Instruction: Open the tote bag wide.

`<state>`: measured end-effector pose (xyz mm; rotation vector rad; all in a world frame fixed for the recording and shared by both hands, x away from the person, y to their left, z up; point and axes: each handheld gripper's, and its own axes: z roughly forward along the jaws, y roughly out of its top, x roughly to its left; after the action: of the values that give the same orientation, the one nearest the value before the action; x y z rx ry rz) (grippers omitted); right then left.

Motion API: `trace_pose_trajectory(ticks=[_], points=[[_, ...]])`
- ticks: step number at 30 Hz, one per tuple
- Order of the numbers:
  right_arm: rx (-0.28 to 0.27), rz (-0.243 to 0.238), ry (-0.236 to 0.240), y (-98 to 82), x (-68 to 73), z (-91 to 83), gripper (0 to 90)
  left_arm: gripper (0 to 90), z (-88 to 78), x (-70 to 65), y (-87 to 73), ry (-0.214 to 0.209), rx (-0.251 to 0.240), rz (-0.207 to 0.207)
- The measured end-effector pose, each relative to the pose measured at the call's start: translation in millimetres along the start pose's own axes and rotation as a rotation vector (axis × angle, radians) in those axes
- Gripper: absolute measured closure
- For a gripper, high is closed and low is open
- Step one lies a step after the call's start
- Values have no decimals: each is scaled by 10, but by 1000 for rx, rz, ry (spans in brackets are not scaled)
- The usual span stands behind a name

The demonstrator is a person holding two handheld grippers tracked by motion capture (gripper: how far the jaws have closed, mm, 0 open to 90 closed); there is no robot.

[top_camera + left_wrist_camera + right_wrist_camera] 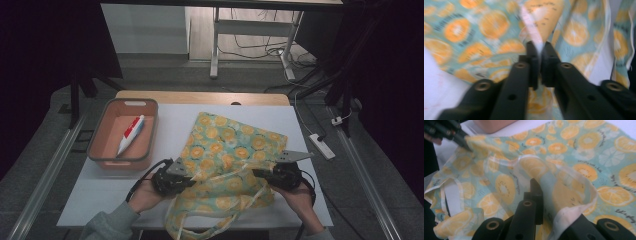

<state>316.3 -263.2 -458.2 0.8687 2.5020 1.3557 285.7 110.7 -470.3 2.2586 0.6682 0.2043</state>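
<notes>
1. A fabric bag [227,150] with an orange-slice print on a pale green ground lay on the white table [170,120], reaching from the middle of the table to its near edge.
2. The near end of the bag, with its open mouth and pale straps, hung slightly over the near table edge between the person's two hands.
3. The left tongs [187,176] were closed on the bag's left mouth edge. In the left gripper view the two black jaws met with a thin fold of the printed cloth [534,37] pinched between them.
4. The right tongs [260,174] were closed on the bag's right mouth edge. In the right gripper view the white-hemmed rim [574,202] draped over the right jaw, and the cloth passed between the jaws.
5. The right gripper view also showed the left tongs [465,143] at the upper left, clamped on the far side of the mouth; the rim stood lifted between the two grip points.
6. An orange-pink bin [123,134] stood on the table to the left of the bag, apart from it.
7. A white tube with a red end [131,134] lay inside the bin, aligned roughly with the bin's long side.
</notes>
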Motion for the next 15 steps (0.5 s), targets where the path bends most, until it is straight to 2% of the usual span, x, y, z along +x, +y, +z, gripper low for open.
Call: trace_pose_trajectory(ticks=[4, 7, 9, 11, 15], points=[[-36, -22, -11, 54, 68, -157, 896, 881, -264, 162, 135, 29, -111, -49], [-70, -34, -12, 93, 128, -291, 897, 882, -400, 280, 226, 55, -169, -78], [-85, -43, -12, 108, 166, -362, 897, 882, -437, 365, 278, 84, -189, -94], [-96, -41, -1, 113, 181, -400, 897, 882, -424, 456, 319, 93, -201, -119], [-68, -46, -23, 88, 139, -354, 897, 882, -264, 579, 380, 116, -165, -135]])
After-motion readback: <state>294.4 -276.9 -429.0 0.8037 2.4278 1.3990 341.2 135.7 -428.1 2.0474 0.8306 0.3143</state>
